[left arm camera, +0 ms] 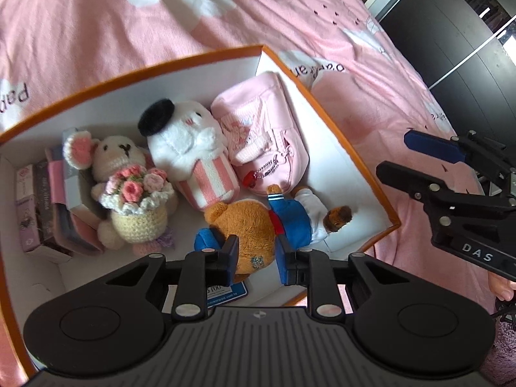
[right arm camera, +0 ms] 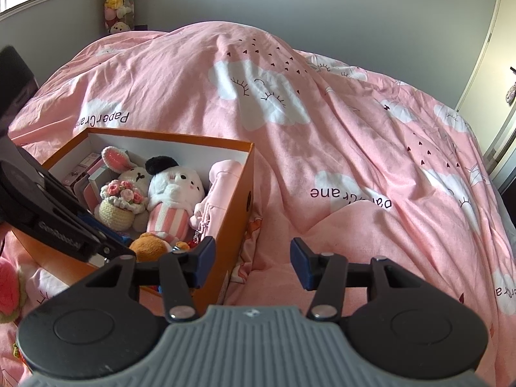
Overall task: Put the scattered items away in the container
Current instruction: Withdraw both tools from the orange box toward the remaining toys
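Inside box (left arm camera: 351,161), bear (left arm camera: 254,225) lies crosswise, feet rightward.

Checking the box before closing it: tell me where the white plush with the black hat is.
The white plush with the black hat lies inside the orange box, mid-frame in the left wrist view, between the crochet bunny and the pink pouch.
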